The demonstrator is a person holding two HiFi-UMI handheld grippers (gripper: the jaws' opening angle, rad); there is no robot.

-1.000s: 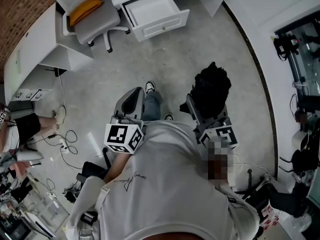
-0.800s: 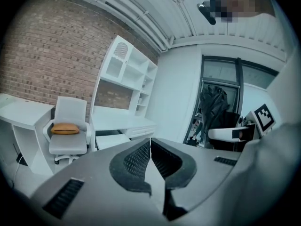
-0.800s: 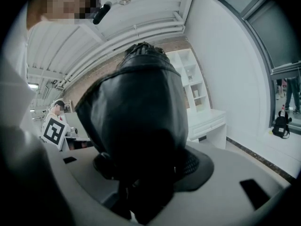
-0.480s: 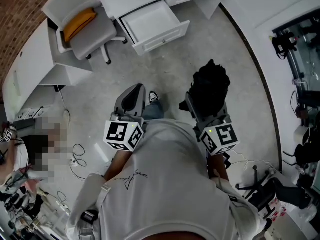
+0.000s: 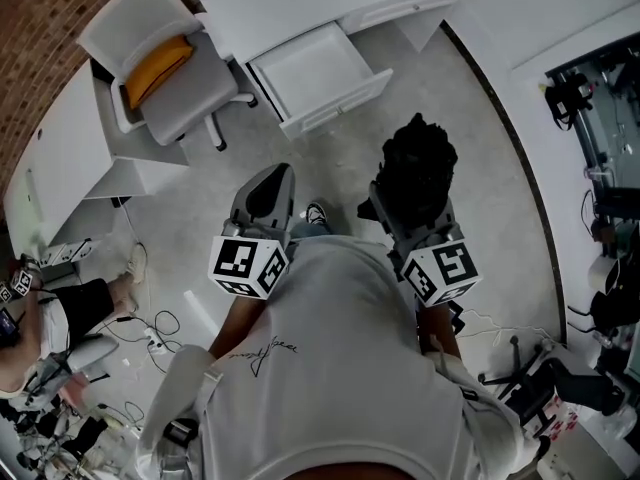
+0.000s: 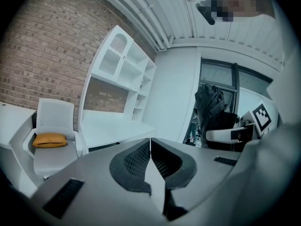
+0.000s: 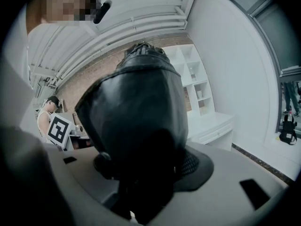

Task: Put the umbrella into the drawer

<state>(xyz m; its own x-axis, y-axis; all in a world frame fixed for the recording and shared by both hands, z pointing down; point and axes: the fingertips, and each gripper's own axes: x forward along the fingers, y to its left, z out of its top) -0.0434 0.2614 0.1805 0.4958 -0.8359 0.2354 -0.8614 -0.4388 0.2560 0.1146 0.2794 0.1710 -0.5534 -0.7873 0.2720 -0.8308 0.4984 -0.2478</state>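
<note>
While right gripper (image 5: pixel 392 211) clamps umbrella (image 5: pixel 418 168), left gripper (image 5: pixel 268 196) closed empty, open drawer (image 5: pixel 338 106) well ahead.

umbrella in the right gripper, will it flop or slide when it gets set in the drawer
Probably floppy: the umbrella bulges as bunched, wrinkled black fabric held in the right gripper, so folds may sag. Its cloth looks smooth and faintly shiny, so it could slip in the jaws. Folded compact, it seems light.

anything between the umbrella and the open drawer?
Nothing visible. The black folded umbrella, held in the right gripper, faces only bare grey floor up to the open white drawer; the white chair stands aside, off that path.
</note>
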